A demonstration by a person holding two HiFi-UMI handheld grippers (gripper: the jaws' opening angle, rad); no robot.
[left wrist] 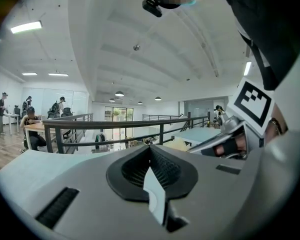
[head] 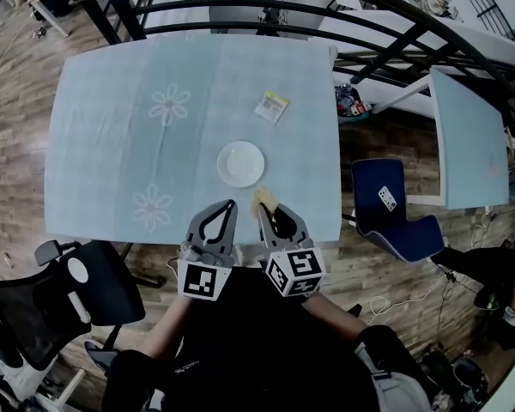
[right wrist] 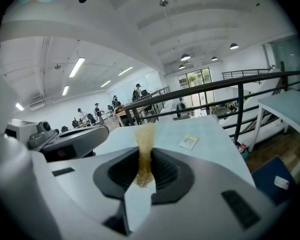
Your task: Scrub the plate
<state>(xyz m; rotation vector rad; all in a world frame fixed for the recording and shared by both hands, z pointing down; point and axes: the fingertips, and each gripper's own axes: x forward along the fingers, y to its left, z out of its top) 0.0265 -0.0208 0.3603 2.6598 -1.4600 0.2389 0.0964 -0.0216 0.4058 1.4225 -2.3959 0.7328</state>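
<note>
A small white plate (head: 240, 163) lies on the pale blue tablecloth (head: 112, 118), near the table's front edge. Just short of it, over that edge, both grippers are held side by side and pointing at the table. My right gripper (head: 267, 212) is shut on a thin yellow-brown sponge (head: 263, 199); the sponge (right wrist: 145, 144) stands upright between its jaws (right wrist: 145, 160). My left gripper (head: 232, 204) is shut with nothing in it, its jaws closed to a point (left wrist: 150, 149). Neither gripper view shows the plate.
A small yellow-and-white packet (head: 271, 106) lies on the cloth beyond the plate, also in the right gripper view (right wrist: 188, 142). A black office chair (head: 60, 299) stands at lower left, a blue chair (head: 393, 206) at right, a second table (head: 468, 144) further right. A dark railing (head: 266, 9) runs behind.
</note>
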